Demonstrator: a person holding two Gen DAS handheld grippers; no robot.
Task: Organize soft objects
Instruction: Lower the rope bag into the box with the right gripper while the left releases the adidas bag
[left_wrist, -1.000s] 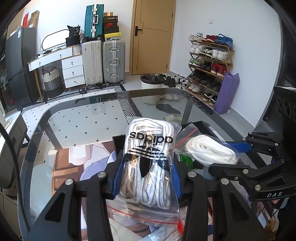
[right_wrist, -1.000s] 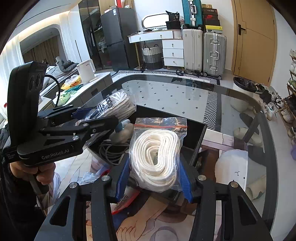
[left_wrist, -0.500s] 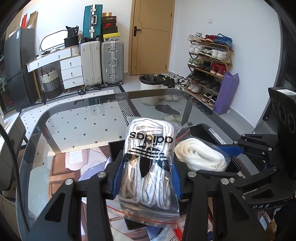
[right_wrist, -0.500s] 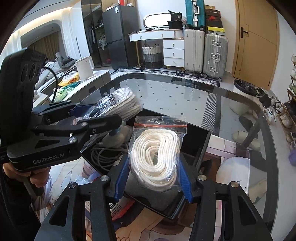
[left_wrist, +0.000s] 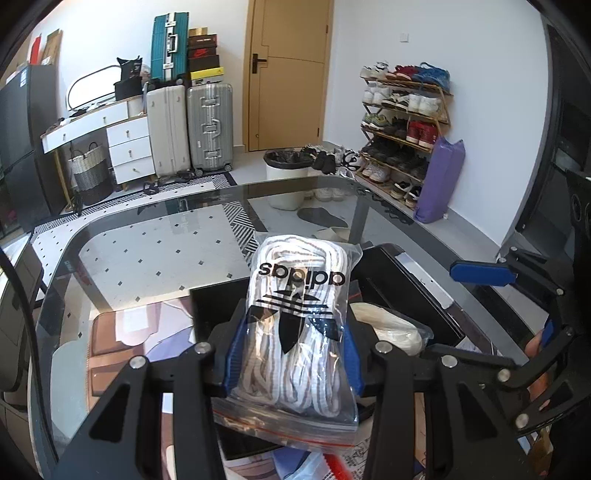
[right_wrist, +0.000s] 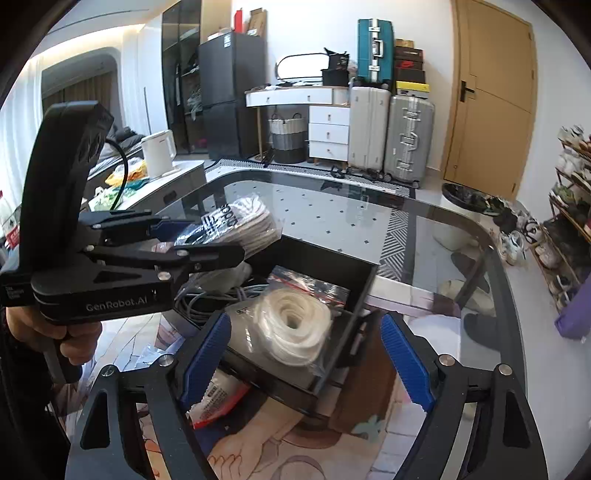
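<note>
My left gripper (left_wrist: 295, 354) is shut on a clear adidas bag of white-grey laces (left_wrist: 299, 317) and holds it above a black box (left_wrist: 406, 284); it also shows in the right wrist view (right_wrist: 207, 236) with the bag (right_wrist: 240, 225). My right gripper (right_wrist: 306, 354) is open and empty, just above the box's near end (right_wrist: 332, 365). A zip bag of white rope (right_wrist: 291, 328) lies inside the box, free of the pads; it also shows in the left wrist view (left_wrist: 388, 325).
The box stands on a glass table (right_wrist: 332, 218) over a printed mat (right_wrist: 258, 435). Grey cables (right_wrist: 207, 299) lie in the box's left part. A red-trimmed packet (right_wrist: 214, 398) lies by its near corner. Suitcases and a shoe rack stand beyond.
My right gripper has opened and let the white rope bag drop into the box. My left gripper still holds the adidas bag and has moved over the box.
</note>
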